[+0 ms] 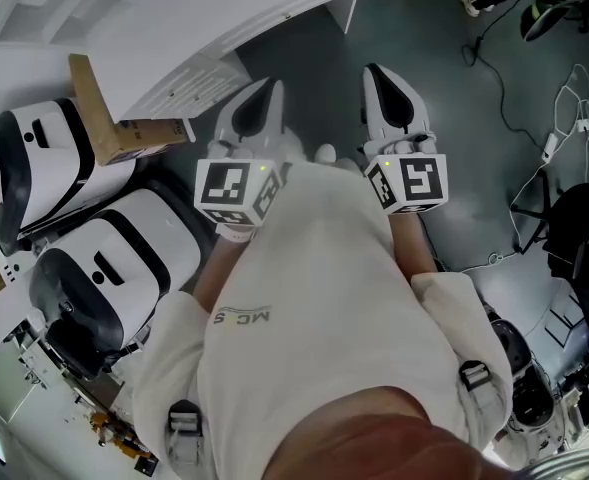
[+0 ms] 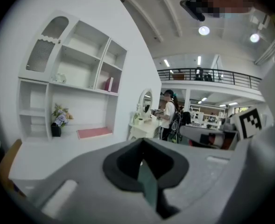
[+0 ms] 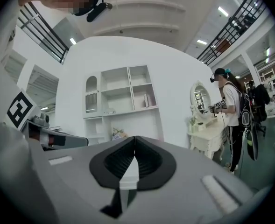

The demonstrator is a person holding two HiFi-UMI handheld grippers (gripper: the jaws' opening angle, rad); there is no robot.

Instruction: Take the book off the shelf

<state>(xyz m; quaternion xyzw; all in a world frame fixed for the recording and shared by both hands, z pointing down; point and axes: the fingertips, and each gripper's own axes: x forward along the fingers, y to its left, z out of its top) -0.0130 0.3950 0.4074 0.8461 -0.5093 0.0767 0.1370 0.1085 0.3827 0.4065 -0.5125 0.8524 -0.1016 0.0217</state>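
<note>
A white shelf unit (image 2: 72, 73) stands against the wall, some way ahead of both grippers. A reddish book (image 2: 109, 84) stands upright in its right-hand middle compartment; the right gripper view shows the book (image 3: 146, 100) small and far off. My left gripper (image 2: 143, 143) is shut with nothing in it. My right gripper (image 3: 135, 140) is shut and empty too. In the head view the left gripper (image 1: 266, 96) and right gripper (image 1: 382, 83) are held side by side in front of the person's chest, pointing forward.
A flower vase (image 2: 58, 119) and a flat pink pad (image 2: 94, 132) sit on the unit's lower ledge. To the right stands a white vanity with a mirror (image 2: 145, 101), with a person (image 2: 169, 115) beside it. White-and-black machines (image 1: 94, 268) and a cardboard box (image 1: 124, 128) lie at my left.
</note>
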